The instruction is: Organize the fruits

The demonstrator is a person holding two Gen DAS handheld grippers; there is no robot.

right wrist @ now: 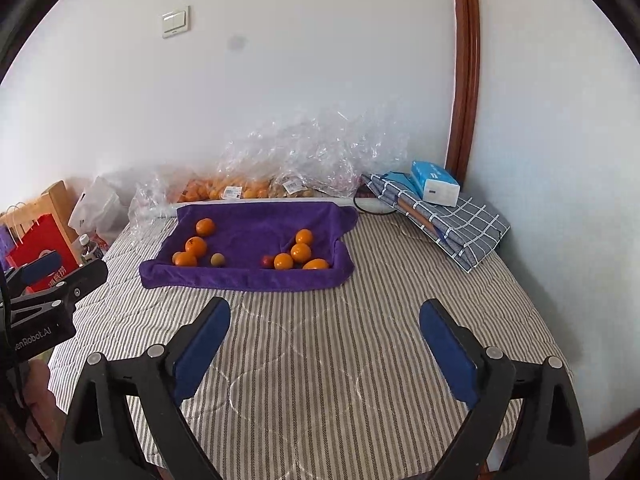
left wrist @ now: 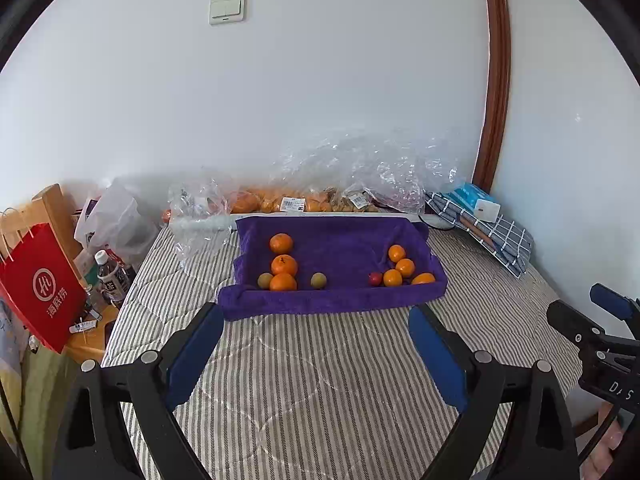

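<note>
A purple towel [left wrist: 336,248] lines a shallow tray on the striped bed; it also shows in the right wrist view [right wrist: 256,228]. On its left lie three large oranges [left wrist: 284,266] and two greenish plums [left wrist: 318,280]. On its right lie several small oranges [left wrist: 405,268] and one red fruit [left wrist: 375,279]. The same groups show in the right wrist view: large oranges [right wrist: 195,246], small oranges [right wrist: 301,253]. My left gripper [left wrist: 316,316] is open and empty, short of the towel's near edge. My right gripper [right wrist: 325,312] is open and empty, also short of the towel.
Clear plastic bags of fruit [left wrist: 304,200] lie against the wall behind the towel. A folded checked cloth [left wrist: 492,232] with a tissue box [right wrist: 436,184] sits at the right. A red paper bag [left wrist: 40,284] and bottles [left wrist: 108,272] stand off the bed's left edge.
</note>
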